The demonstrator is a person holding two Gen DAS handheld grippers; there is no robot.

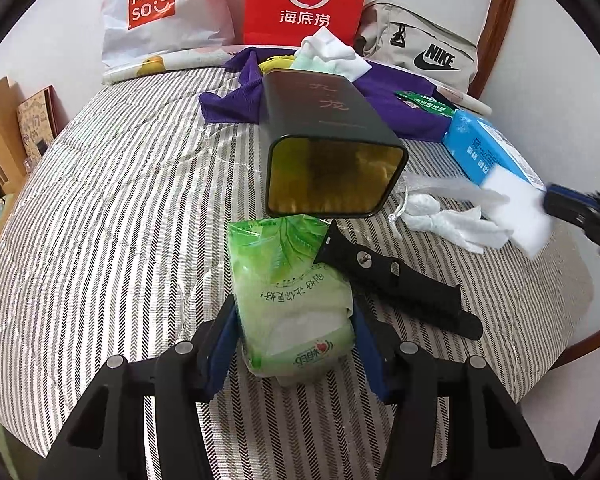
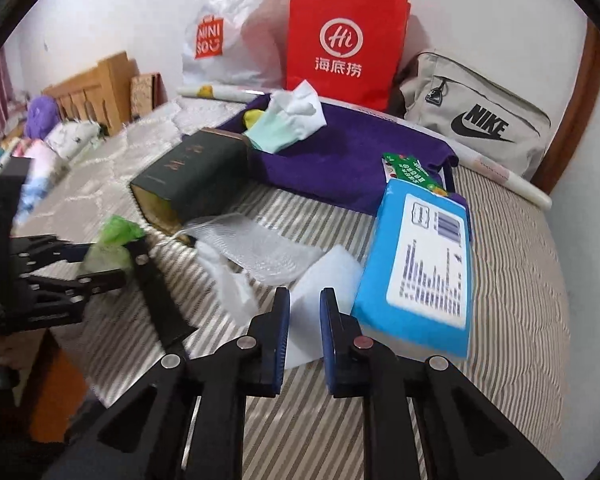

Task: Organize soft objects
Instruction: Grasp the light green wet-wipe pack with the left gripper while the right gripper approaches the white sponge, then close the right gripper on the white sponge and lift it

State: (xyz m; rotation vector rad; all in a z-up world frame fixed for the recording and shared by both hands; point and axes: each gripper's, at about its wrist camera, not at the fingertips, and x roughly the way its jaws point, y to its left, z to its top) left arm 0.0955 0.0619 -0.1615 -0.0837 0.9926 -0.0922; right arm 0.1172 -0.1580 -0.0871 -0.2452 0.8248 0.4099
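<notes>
Green tissue pack [image 1: 292, 300] between left fingers [image 1: 224, 344]

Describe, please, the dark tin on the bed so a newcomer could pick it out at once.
On the striped bedspread, before the red paper bag, lies the dark tin. It rests on its side, open gold-lined mouth facing the green tissue pack; its neighbours are soft.

Ahead, 12 o'clock: open tin [image 1: 331, 152] on its side blocks the path.
1 o'clock: black tool [image 1: 399, 280], white cloth [image 1: 451, 220].
9 o'clock: bare striped bedcover [image 1: 120, 208], passable.
</notes>
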